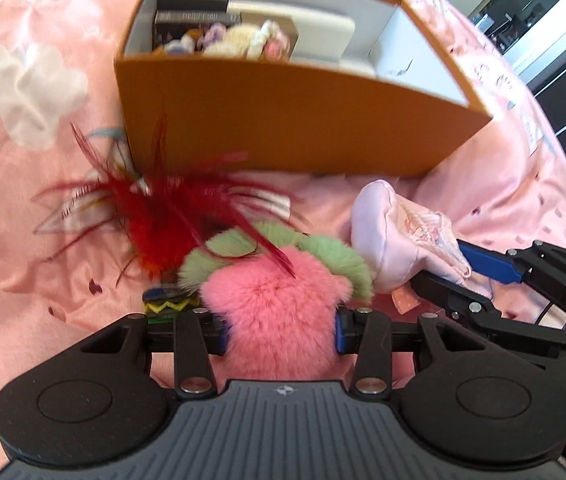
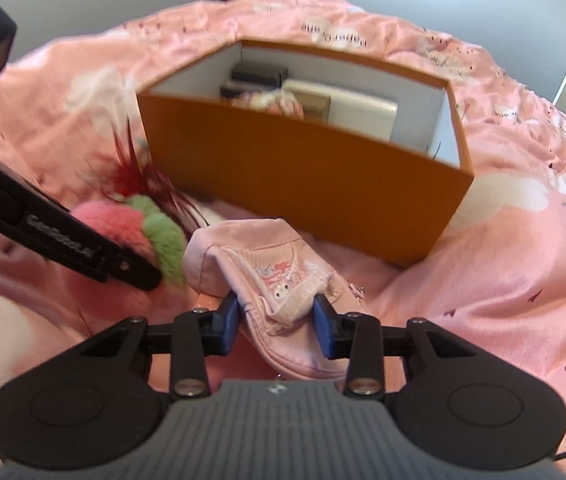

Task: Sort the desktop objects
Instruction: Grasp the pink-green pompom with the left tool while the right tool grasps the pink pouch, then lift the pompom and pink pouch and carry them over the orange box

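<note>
Left gripper: clenched on the pink plush, both pads pressed into its fur. The plush has a green fuzzy collar and sits on the pink sheet, in front of the orange box. Red feathers lie just beyond the plush, near the box's left corner.

Right gripper: closed on the pink hat — 2 blue pads pinch its folded fabric. The hat rests beside the plush, below the box's front wall.

Box contents: dark cases, a white case, small soft items — blurred.
</note>
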Demonstrator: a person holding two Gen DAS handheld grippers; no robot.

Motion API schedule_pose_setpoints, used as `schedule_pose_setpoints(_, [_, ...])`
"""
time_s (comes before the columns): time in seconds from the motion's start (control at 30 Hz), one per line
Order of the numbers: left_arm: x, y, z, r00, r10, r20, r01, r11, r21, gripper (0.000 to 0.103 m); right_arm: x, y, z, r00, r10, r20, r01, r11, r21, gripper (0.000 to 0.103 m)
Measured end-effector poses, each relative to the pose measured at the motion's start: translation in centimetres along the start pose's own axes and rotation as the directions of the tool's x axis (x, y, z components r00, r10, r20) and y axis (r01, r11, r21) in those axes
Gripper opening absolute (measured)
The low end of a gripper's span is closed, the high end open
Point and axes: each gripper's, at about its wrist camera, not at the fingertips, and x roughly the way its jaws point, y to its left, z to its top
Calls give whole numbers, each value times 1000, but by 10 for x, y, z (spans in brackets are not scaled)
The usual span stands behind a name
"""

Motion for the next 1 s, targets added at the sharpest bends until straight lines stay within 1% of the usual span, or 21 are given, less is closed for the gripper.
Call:
schedule_pose_setpoints(0.27, [-28, -19, 22, 996, -11, 86, 9, 1000, 25, 49, -28, -10, 25, 993, 68, 100, -74, 996, 59, 40])
schedule_pose_setpoints(0.47, [-49, -28, 41, 988, -15, 152, 9, 999, 38, 49, -44, -17, 47, 981, 59, 184, -75, 994, 78, 40])
schedule_pose_setpoints(0.6, [-55, -32, 55, 982, -19, 190, 11, 999, 44, 49, -47, -24, 63, 971, 48, 232, -72, 993, 98, 40])
schedule_pose_setpoints(0.8, [-57, -34, 78, 973, -7, 231, -3, 999, 45, 49, -34, -38, 83, 967, 19, 256, -53, 990, 127, 40])
schedule_pose_setpoints(1.0, [-49, -29, 102, 968, 17, 249, -27, 999, 38, 49, -18, -50, 104, 967, -15, 256, -14, 994, 113, 40])
